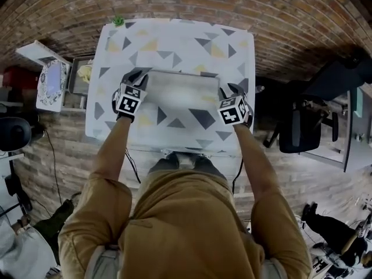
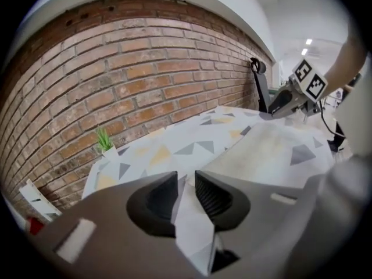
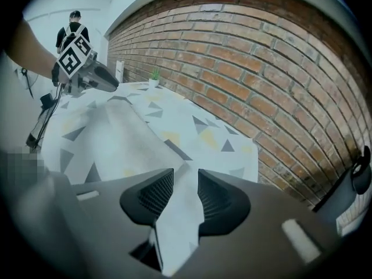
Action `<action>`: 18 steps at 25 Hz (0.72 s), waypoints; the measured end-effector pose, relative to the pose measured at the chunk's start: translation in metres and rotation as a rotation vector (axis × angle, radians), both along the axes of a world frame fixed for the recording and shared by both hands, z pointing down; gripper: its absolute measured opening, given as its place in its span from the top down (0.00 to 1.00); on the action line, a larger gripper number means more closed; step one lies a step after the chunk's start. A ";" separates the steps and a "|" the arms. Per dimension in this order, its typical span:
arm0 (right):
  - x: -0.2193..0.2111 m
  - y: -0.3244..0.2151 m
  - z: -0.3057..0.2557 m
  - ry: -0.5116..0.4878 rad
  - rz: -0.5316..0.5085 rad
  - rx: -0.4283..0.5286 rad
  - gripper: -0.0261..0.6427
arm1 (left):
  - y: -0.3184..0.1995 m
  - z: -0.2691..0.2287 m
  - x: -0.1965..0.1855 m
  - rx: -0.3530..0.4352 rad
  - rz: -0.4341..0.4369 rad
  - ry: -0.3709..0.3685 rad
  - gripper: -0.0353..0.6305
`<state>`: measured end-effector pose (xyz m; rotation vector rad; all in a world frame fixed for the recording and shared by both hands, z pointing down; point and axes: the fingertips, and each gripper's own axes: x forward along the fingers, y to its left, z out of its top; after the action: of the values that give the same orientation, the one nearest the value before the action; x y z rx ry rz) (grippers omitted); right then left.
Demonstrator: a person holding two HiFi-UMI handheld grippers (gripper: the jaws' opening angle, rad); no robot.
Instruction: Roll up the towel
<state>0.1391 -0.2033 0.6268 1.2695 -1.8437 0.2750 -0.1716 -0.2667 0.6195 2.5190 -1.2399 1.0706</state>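
The triangle-patterned towel (image 1: 174,51) lies spread over the desk (image 1: 139,150) by the brick wall (image 1: 192,2). Its near edge is folded back, pale side up. The left tool (image 2: 185,196) is clenched on the fold's left corner. The right tool (image 3: 186,193) is clenched on the right corner.

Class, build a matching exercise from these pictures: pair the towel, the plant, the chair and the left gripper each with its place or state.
1 towel
2 plant
3 chair
4 left gripper

A at the far left corner of the table
B jaws closed on cloth
C right of the table
D pinched at both ends

Pairs: 1-D, 2-A, 3-C, 4-B
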 end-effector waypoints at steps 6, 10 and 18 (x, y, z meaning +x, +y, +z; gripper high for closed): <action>-0.011 0.026 -0.030 -0.135 0.030 0.041 0.81 | 0.032 -0.022 -0.012 0.033 -0.116 0.149 0.79; -0.014 0.037 -0.045 -0.239 0.064 0.071 0.89 | 0.049 -0.040 -0.018 0.042 -0.200 0.260 0.80; 0.000 0.050 -0.089 -0.416 0.107 0.159 0.96 | 0.063 -0.100 -0.017 0.132 -0.241 0.403 0.84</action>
<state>0.1388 -0.1535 0.5379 1.5087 -2.1840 0.4889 -0.1882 -0.2033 0.5196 2.4256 -1.4734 0.4148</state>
